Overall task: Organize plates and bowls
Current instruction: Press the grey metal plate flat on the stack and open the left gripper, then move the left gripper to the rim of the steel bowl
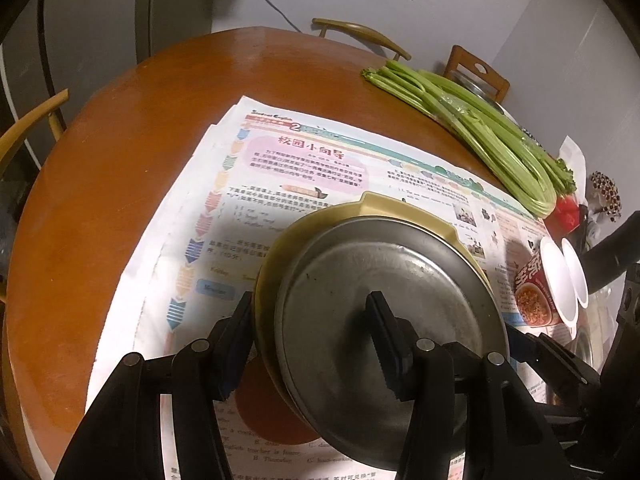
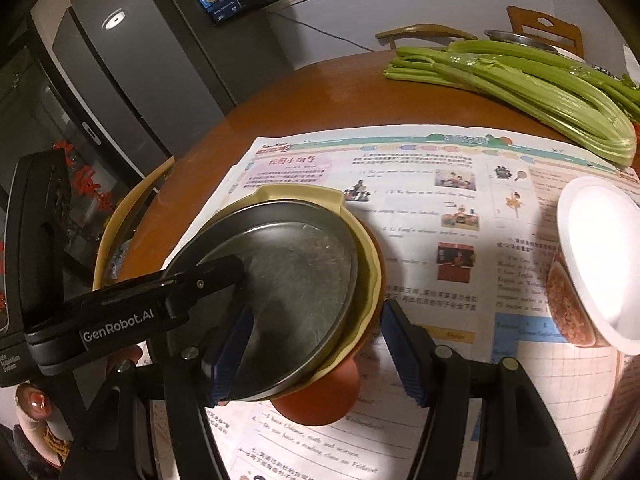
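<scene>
A metal plate (image 1: 384,280) lies in a yellow plate (image 1: 384,204), tilted up off the newspaper-covered table, with an orange dish (image 1: 264,412) beneath. My left gripper (image 1: 310,344) straddles the near rim of the stack: one finger outside the yellow rim, one on the metal plate's face. In the right wrist view my right gripper (image 2: 316,348) straddles the near rim of the metal plate (image 2: 288,276), yellow plate (image 2: 368,292) and orange dish (image 2: 320,396), jaws wide. The left gripper's body (image 2: 132,312) reaches in from the left.
Newspaper (image 1: 304,168) covers the round wooden table (image 1: 92,184). Celery (image 1: 480,128) lies far right. Instant-noodle cups (image 1: 548,284) stand at the right; one shows in the right wrist view (image 2: 588,264). Chairs (image 1: 360,36) ring the table. A fridge (image 2: 132,72) stands left.
</scene>
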